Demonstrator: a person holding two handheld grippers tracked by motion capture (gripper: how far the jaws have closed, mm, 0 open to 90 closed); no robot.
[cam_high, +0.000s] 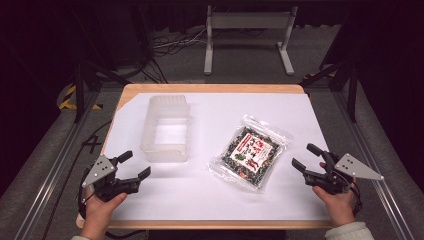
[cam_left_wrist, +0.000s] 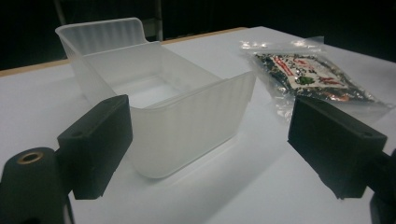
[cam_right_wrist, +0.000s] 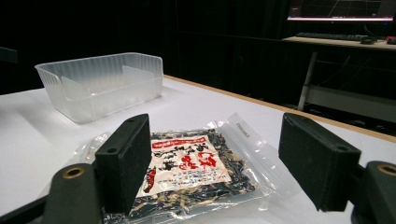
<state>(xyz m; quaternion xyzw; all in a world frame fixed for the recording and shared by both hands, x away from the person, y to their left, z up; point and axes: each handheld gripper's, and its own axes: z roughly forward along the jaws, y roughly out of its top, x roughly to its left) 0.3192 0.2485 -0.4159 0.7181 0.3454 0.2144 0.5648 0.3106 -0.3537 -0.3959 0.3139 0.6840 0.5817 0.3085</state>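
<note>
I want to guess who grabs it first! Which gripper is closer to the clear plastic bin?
The left. The left gripper sits open just off the clear plastic bin's near corner; the right gripper, also open, waits beyond the snack packet.

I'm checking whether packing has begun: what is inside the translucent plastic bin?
Nothing: the translucent bin is empty, its bare floor showing. The sealed packet lies on the white sheet beside it.

Wooden-edged table (cam_high: 210, 88), top covered almost edge to edge by a white sheet (cam_high: 210, 190). Resting on that sheet, toward the far left: a translucent plastic bin (cam_high: 165, 128), upright, open side up. Lying flat to its right, well apart: a clear sealed packet (cam_high: 251, 151) of dark dried food with a red-and-white label, turned at an angle.
</note>
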